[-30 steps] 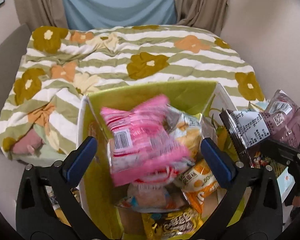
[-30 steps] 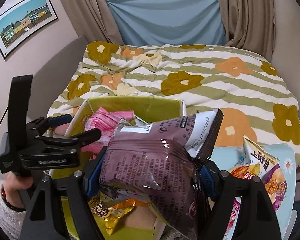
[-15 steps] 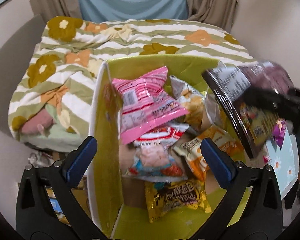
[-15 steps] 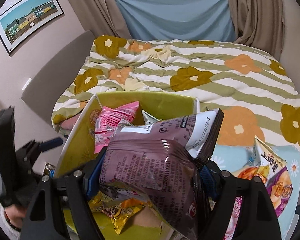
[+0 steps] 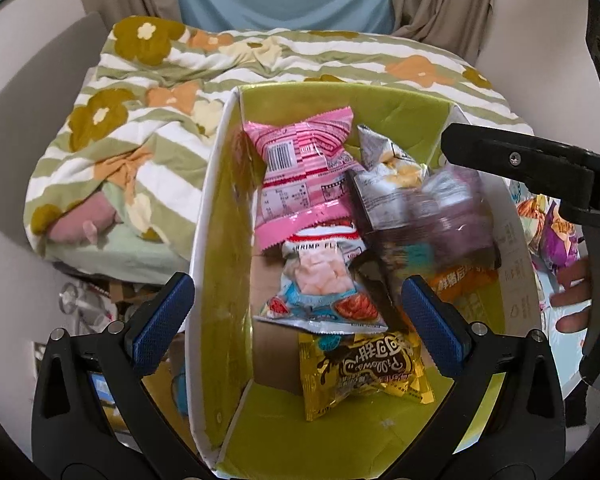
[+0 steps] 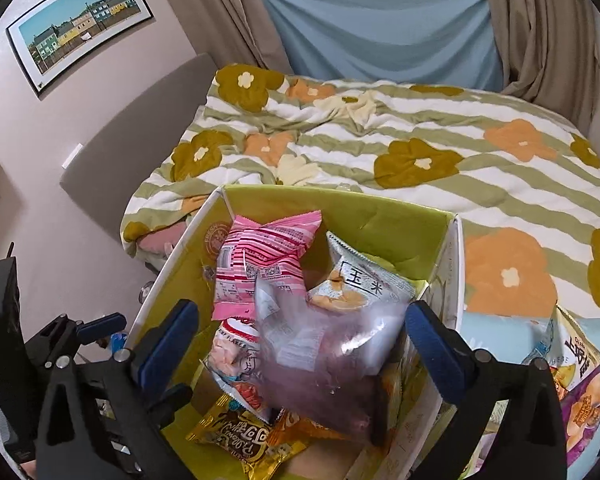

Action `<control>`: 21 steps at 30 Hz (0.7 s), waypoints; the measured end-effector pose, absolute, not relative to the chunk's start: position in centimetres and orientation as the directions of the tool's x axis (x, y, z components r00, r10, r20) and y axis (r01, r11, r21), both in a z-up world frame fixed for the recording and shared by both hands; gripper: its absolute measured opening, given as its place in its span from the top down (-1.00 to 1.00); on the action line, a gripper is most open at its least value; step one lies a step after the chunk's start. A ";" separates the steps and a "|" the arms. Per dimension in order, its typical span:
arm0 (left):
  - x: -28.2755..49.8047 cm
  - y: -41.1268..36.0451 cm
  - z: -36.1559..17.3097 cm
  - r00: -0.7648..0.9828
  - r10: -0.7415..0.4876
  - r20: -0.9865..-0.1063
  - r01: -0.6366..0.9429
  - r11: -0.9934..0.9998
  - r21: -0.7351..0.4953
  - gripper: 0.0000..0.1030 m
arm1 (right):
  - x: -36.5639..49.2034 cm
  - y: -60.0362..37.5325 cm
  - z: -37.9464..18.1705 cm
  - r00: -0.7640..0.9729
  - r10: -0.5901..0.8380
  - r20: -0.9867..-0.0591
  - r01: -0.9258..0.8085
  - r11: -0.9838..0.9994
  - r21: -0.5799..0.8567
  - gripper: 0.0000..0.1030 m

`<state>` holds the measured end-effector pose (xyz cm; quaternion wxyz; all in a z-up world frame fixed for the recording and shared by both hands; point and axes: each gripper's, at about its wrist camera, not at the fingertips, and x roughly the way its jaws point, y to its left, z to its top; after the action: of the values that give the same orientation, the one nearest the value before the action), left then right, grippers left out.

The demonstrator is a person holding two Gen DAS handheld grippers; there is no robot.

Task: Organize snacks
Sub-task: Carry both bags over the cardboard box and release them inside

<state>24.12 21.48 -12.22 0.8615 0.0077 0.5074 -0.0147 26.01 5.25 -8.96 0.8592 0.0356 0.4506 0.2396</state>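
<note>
A yellow-green box (image 5: 340, 108) (image 6: 384, 220) holds several snack bags: a pink one (image 5: 300, 172) (image 6: 260, 256), a shrimp-flakes bag (image 5: 320, 280), a gold one (image 5: 364, 368) (image 6: 236, 436) and a silver corn bag (image 6: 360, 284). A purple bag (image 6: 324, 356) (image 5: 432, 216), blurred by motion, drops between my right gripper's open fingers onto the pile. My right gripper (image 6: 300, 344) is open above the box. My left gripper (image 5: 296, 320) is open and empty over the box's near left side. The right gripper's body (image 5: 540, 168) shows in the left view.
The box sits by a bed with a green-striped flower quilt (image 6: 420, 152). More snack bags (image 6: 580, 376) lie on a light blue surface right of the box. Clutter lies on the floor left of the box (image 5: 100, 296). A picture (image 6: 80, 20) hangs on the wall.
My right gripper has opened and let go of the purple bag, which falls into the box. My left gripper has drawn back and up from the pink bag.
</note>
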 end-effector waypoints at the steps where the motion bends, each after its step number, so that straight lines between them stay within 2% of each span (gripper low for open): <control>1: 24.0 21.5 -12.3 0.483 -0.018 -0.875 0.033 0.999 -0.002 -1.00 | 25.8 5.2 -9.0 0.482 0.444 -0.756 -0.381 0.882 0.275 -0.99; 8: 23.4 21.0 -11.6 0.493 -0.019 -0.870 0.035 0.999 -0.002 -1.00 | 25.0 4.4 -9.1 0.480 0.425 -0.767 -0.376 0.890 0.257 -0.99; 21: 20.7 19.9 -7.1 0.568 -0.026 -0.822 0.062 0.998 0.012 -1.00 | 22.0 2.9 -4.8 0.532 0.420 -0.735 -0.373 0.896 0.241 -1.00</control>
<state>20.74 19.88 -7.09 0.8853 0.0197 0.4639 -0.0249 21.96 2.86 -4.83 0.8749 0.0272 0.4271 0.2267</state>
